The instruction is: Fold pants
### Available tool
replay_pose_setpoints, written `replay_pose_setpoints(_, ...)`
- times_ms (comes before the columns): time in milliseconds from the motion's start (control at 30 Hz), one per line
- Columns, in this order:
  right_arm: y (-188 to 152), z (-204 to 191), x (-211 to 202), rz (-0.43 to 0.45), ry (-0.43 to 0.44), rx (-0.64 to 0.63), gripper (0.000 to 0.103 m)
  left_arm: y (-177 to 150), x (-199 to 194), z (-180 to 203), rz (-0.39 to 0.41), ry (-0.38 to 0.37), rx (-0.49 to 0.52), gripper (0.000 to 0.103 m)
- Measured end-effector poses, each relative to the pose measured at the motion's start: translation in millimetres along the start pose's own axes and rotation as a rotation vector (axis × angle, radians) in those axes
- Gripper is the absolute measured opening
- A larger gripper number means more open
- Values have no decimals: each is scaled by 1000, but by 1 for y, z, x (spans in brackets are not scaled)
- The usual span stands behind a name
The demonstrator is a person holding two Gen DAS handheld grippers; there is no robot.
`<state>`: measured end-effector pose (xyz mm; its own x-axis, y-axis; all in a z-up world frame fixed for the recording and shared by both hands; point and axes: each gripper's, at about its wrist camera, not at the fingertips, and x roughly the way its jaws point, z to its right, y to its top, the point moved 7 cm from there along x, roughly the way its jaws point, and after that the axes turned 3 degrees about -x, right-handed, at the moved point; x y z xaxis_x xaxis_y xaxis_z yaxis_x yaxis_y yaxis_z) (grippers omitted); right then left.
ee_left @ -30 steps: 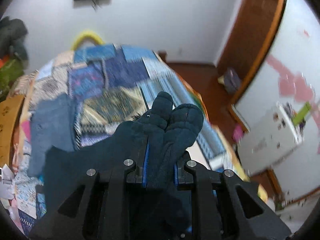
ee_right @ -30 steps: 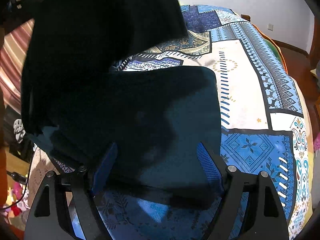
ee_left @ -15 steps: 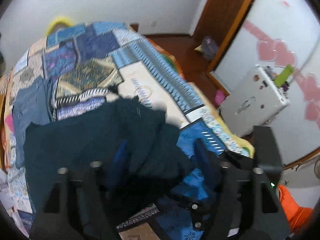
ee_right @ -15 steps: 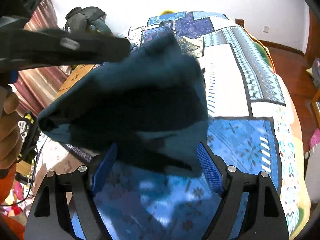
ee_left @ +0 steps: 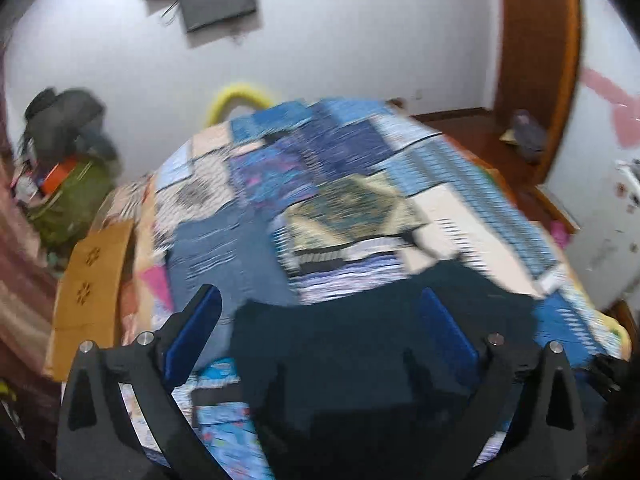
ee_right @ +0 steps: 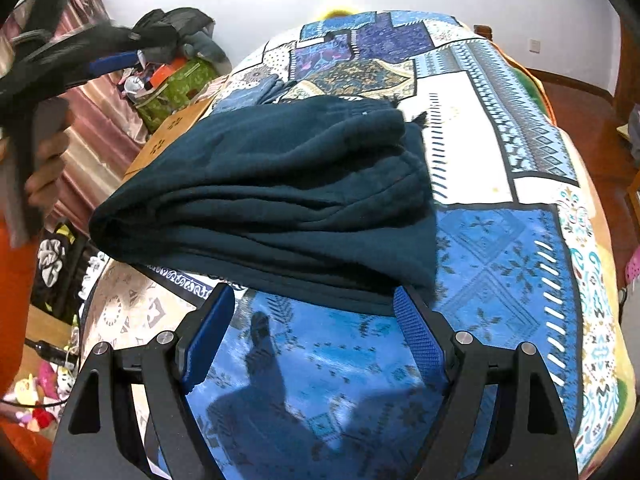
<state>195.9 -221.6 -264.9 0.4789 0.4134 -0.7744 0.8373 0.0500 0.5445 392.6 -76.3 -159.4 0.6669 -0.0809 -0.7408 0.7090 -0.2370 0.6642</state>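
The dark teal pants (ee_right: 276, 196) lie folded in a thick bundle on the patterned bedspread (ee_right: 500, 248). My right gripper (ee_right: 312, 322) is open and empty, just in front of the bundle's near edge. My left gripper (ee_left: 320, 320) is open and empty above the pants (ee_left: 380, 332), which lie between and beyond its fingers; this view is blurred. In the right wrist view the left gripper (ee_right: 80, 60) is raised at the upper left, held by a hand.
A second blue garment (ee_left: 224, 252) lies on the bedspread further back. A cardboard box (ee_left: 92, 280) stands at the bed's left side. A pile of bags (ee_right: 176, 64) is in the far left corner. A white appliance (ee_left: 608, 240) stands right of the bed.
My left gripper let go of the pants and lifted away to the left. The pants dropped into a folded bundle on the bed. My right gripper stayed open.
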Motion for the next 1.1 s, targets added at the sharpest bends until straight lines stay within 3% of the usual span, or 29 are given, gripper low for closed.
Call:
replay_pose_setpoints(233, 5, -12, 16, -37, -7, -16, 79, -11, 101, -67, -206, 112, -50, 101)
replay_pose_setpoints(400, 7, -12, 18, -42, -16, -6, 79, -46, 158, -87, -365, 165, -51, 101)
replay_pose_setpoints(467, 8, -11, 18, -40, -20, -3, 79, -66, 168, -89, -402, 149, -46, 102)
replay_pose_setpoints(533, 8, -11, 16, -39, -30, -5, 79, -76, 159, -91, -340, 146, -46, 103)
replay_pose_setpoints(700, 7, -13, 12, -34, -38, -2, 79, -103, 125, -100, -292, 195, -9, 103)
replay_pose_setpoints(933, 11, -14, -9, 27, -66, -6, 79, -157, 69, -123, -328, 132, -131, 103)
replay_pose_setpoints(1100, 18, -18, -30, 87, -71, -8, 79, -182, 28, -110, -295, 142, -109, 103)
